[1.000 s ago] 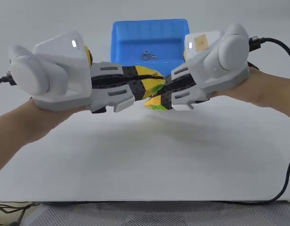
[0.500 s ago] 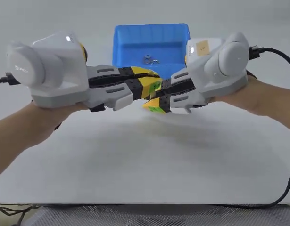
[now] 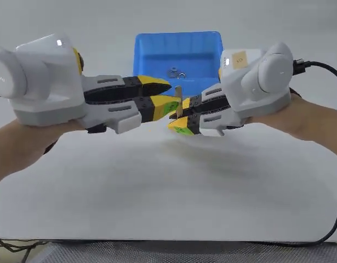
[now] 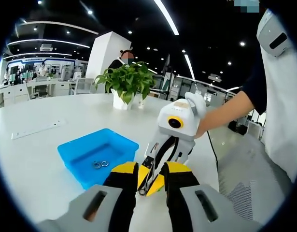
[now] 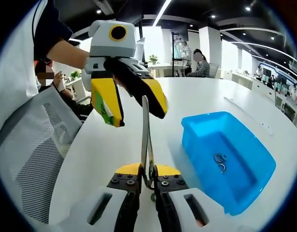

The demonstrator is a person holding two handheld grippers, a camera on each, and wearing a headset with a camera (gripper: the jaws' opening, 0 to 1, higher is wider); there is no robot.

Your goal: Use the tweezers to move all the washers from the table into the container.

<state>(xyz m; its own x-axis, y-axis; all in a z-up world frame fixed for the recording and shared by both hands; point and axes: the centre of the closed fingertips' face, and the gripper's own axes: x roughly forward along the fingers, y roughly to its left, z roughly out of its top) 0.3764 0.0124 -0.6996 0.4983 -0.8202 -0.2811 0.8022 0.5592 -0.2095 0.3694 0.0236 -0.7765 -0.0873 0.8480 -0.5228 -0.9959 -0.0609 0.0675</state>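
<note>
two handheld grippers meet nose to nose above a white table (image 3: 168,186), each held in a person's hand. the left gripper (image 3: 169,96) comes in from the left of the head view, a white body with black jaws tipped in yellow. its jaws stand apart with a clear gap between them and nothing clamped. the right gripper (image 5: 148,171) comes in from the right, a black cable (image 3: 321,66) trailing from its back. its jaws are closed tight on the lower end of a pair of metal tweezers (image 5: 146,135). the tweezers stand upright from those jaws, thin and silver, arms close together. in the right gripper view their tip reaches up between the left gripper's two spread yellow fingers (image 5: 107,101); whether it touches either one cannot be told. in the head view the tweezers show as a short vertical strip just past the left gripper's fingertips. a blue rectangular container (image 3: 152,55) sits on the table beyond both grippers, near the far middle of the head view. a few small metal washers (image 5: 219,162) lie together on its floor, toward the middle, touching or nearly so. the tweezers are well apart from the washers and outside the container. in the left gripper view a potted green plant (image 4: 126,82) stands on the table behind the container, in a large office with ceiling lights. in the right gripper view a grey mesh chair (image 5: 22,159) stands at the table's edge, beside the person's white sleeve.
</note>
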